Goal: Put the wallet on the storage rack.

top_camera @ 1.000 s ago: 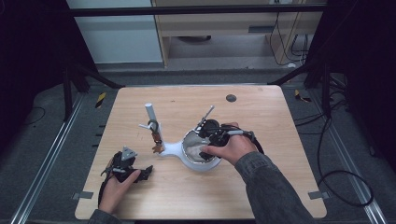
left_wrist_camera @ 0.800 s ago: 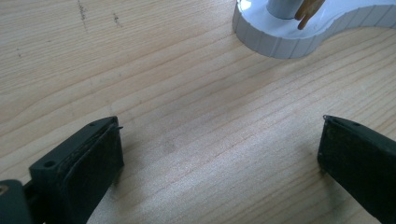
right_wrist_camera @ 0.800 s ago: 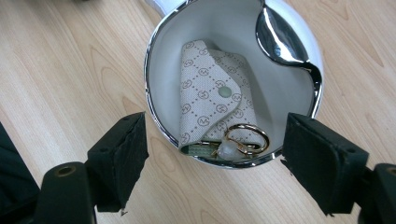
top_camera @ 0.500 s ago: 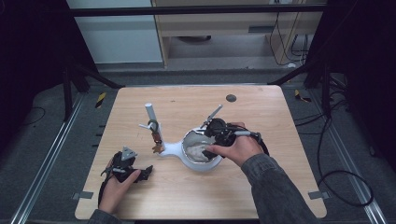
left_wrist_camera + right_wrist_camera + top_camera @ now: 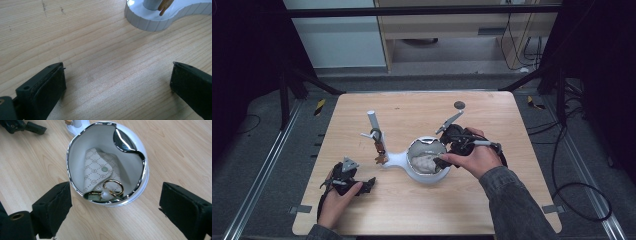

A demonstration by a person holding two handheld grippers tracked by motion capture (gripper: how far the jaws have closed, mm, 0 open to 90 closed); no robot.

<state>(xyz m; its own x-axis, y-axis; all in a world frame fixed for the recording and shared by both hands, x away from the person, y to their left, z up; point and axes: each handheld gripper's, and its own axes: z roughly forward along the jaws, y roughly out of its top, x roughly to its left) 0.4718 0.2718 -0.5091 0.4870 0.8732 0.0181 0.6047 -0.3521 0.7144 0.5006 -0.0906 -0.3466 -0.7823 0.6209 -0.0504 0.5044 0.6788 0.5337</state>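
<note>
the table bears a white stand whose bowl sits near the middle. in the bowl lies a patterned pouch with a gold ring. the right gripper hangs over the bowl, jaws just opened wide, nothing between the pads. the left gripper rests near the table's front left, jaws wide over bare wood.

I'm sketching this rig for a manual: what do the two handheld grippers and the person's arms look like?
Both are black. The left gripper carries a grey three-cornered plate on top; the right gripper has a grey plate too and a black cable trailing from it. Each has two blocky black jaws with flat dark pads. The right forearm wears a grey sleeve.
</note>
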